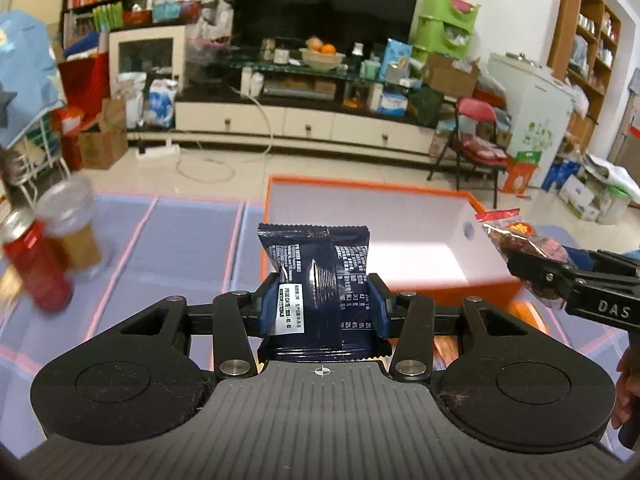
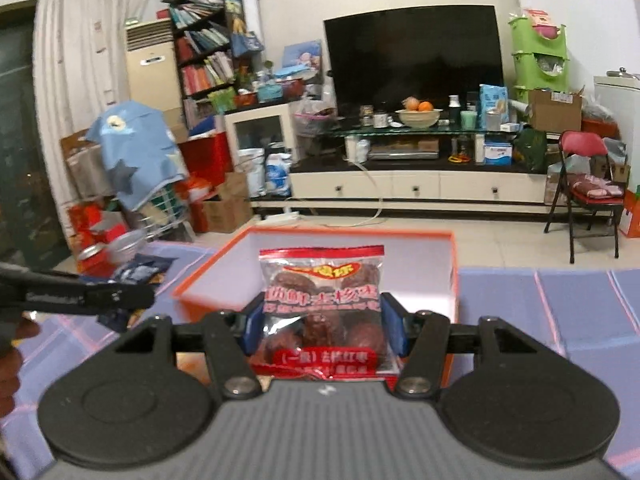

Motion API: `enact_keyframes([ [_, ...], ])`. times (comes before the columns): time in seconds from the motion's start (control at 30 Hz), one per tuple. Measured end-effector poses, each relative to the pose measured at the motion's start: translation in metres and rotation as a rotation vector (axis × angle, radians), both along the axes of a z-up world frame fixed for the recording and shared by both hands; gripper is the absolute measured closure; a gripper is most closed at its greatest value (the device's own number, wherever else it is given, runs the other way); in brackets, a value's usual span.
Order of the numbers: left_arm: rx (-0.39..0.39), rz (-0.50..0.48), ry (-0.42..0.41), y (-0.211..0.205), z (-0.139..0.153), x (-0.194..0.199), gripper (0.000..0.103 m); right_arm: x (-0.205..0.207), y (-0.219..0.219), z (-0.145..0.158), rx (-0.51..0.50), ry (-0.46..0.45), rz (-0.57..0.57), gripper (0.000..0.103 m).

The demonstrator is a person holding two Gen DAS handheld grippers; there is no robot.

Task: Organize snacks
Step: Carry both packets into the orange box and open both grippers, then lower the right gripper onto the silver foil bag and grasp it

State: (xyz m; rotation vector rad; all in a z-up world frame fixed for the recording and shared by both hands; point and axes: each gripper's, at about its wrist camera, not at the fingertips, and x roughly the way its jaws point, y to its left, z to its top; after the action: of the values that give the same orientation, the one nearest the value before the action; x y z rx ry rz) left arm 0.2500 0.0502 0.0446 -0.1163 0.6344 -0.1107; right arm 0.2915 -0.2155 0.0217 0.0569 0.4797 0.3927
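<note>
Left gripper (image 1: 323, 308) clamps a dark blue snack packet (image 1: 320, 292) between its blue pads, packet upright, white printed label facing the camera. Right gripper (image 2: 320, 330) holds a clear red-trimmed packet of dried red dates (image 2: 322, 308), pads pressing both of its sides. Both packets hang above the near edge of an orange-rimmed box (image 1: 400, 192) with a white interior, which sits on a purple checked tablecloth (image 1: 180, 240). At the cloth's left edge stand a red can (image 1: 36, 268) and a clear-lidded jar (image 1: 74, 228), touching or nearly so; blur prevents telling.
</note>
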Motion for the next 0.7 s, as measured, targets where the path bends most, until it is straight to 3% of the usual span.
enact_keyframes([
  [0.13, 0.027, 0.007, 0.017, -0.006, -0.016, 0.059, 0.101, 0.046, 0.004, -0.019, -0.036, 0.008, -0.01, 0.045],
  [0.3, 0.076, 0.005, 0.048, -0.018, -0.041, 0.105, 0.098, 0.069, 0.007, -0.042, -0.089, 0.035, 0.013, 0.041],
  [0.37, 0.081, 0.003, 0.065, -0.022, -0.046, 0.111, 0.087, 0.067, 0.003, -0.041, -0.079, 0.027, 0.011, 0.036],
  [0.43, 0.089, -0.003, 0.058, -0.025, -0.046, 0.102, 0.074, 0.061, -0.002, -0.03, -0.066, -0.007, -0.001, 0.016],
  [0.47, 0.097, -0.011, 0.04, -0.027, -0.043, 0.093, 0.067, 0.056, -0.005, -0.024, -0.055, -0.029, -0.01, 0.012],
  [0.6, 0.154, -0.049, -0.004, -0.035, -0.027, 0.048, 0.061, 0.03, -0.013, 0.002, 0.021, -0.06, -0.024, 0.01],
  [0.7, 0.16, -0.078, -0.046, -0.035, -0.015, 0.001, 0.047, -0.001, -0.022, 0.009, 0.065, -0.039, -0.04, 0.01],
])
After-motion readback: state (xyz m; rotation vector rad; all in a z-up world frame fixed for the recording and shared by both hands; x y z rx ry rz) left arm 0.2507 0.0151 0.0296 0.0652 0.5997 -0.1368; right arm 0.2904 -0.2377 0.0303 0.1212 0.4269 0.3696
